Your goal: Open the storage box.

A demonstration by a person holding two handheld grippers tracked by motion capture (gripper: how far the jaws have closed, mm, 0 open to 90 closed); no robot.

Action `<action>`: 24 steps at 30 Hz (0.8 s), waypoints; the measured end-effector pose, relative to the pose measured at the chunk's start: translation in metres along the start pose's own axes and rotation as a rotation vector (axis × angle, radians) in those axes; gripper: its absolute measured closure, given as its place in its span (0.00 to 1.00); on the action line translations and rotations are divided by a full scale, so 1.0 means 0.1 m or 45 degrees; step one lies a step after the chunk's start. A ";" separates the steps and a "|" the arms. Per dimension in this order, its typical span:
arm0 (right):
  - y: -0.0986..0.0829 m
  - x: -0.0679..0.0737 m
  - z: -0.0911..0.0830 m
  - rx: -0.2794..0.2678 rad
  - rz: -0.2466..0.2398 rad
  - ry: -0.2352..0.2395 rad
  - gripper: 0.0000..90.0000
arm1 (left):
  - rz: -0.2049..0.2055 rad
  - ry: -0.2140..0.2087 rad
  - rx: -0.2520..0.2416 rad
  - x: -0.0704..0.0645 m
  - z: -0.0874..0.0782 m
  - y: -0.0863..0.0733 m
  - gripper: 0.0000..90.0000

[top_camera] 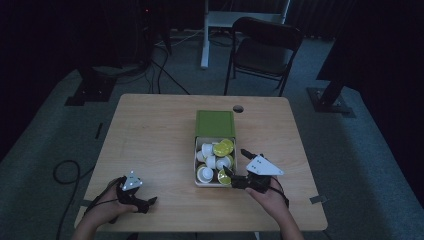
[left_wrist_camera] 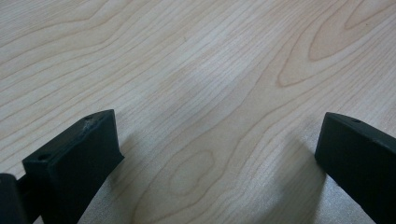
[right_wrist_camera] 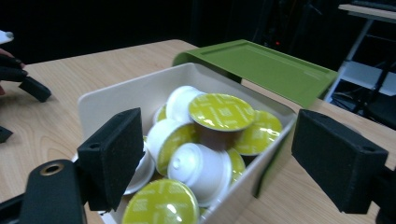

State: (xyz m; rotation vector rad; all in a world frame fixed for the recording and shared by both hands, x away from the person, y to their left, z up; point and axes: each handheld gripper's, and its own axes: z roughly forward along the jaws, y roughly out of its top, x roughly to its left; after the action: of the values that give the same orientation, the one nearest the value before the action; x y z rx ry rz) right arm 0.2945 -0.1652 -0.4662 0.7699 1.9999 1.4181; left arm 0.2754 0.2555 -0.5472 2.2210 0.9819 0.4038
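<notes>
Dim room, pale wooden table (top_camera: 150, 130). Right gripper (right_wrist_camera: 219, 154) agape at near corner of white box (right_wrist_camera: 126, 93) of yellow-lidded coffee capsules (right_wrist_camera: 222, 112); probably picking next. Left gripper (left_wrist_camera: 219, 154) agape, well left of box, idle.

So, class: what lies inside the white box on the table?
The white box holds a heap of coffee capsules with yellow-green foil tops and white bodies. The upper capsules cover whatever lies beneath them and the box floor.
</notes>
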 end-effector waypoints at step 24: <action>-0.27 -0.28 -0.25 -0.006 0.093 -0.164 0.14 | 0.001 0.000 0.001 0.00 0.00 0.00 0.00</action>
State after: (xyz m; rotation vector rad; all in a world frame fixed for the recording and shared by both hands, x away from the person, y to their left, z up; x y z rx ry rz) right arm 0.2915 -0.2085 -0.4818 0.9174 1.8873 1.3773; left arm 0.2754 0.2556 -0.5472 2.2220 0.9811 0.4039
